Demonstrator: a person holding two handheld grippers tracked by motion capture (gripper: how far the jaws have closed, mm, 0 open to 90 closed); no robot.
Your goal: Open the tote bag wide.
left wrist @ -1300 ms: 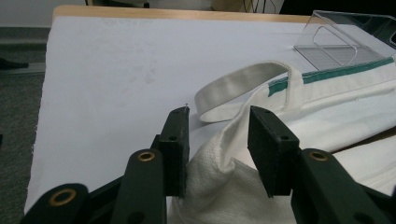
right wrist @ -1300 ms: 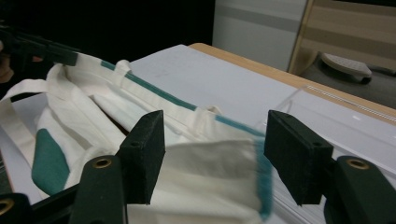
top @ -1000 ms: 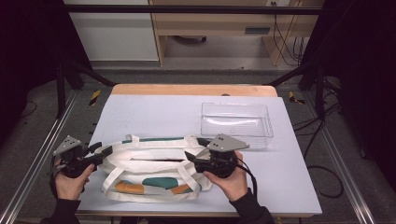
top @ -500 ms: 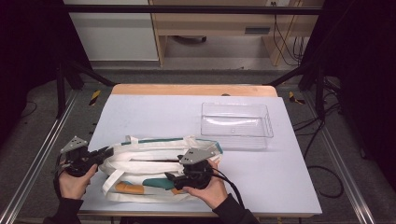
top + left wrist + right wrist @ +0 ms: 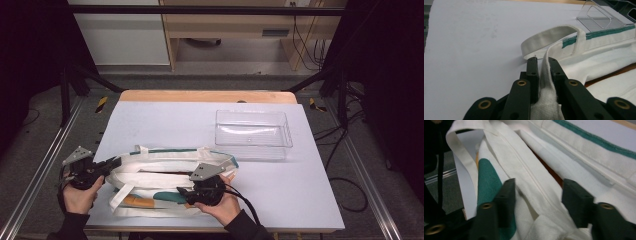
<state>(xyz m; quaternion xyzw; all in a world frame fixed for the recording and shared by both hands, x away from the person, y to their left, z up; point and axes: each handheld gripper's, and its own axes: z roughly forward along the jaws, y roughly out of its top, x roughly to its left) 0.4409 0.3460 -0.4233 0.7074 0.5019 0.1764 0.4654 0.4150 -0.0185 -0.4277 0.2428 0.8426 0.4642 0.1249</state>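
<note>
Right gripper [image 5: 184,192] sits at 6 o'clock on the table [image 5: 165,120], nearest the person's edge, held in the right hand [image 5: 220,205]; its jaws stand wide apart over the near side of the tote bag [image 5: 165,175], clamping nothing. In the right gripper view a white fold of the bag [image 5: 531,185] runs up between the two spread jaws, with a green patch [image 5: 487,185] by the left jaw and a loose strap [image 5: 461,170] further off at 10 o'clock. Left gripper [image 5: 116,161] is at 8 o'clock on the table, in the left hand [image 5: 80,192], jaws pinched tight on the bag's white rim at its left end. Left gripper view shows that rim fabric [image 5: 547,82] squeezed between the two closed jaws, a handle loop [image 5: 546,41] lying just past the tips, and the green-trimmed edge [image 5: 599,33] running away toward 2 o'clock. The bag lies flat across the near half of the table, mouth partly open, orange and teal print [image 5: 150,199] showing on its near face. Further back at 2 o'clock, well apart from the bag's right end, stands a clear plastic bin [image 5: 253,134].
</note>
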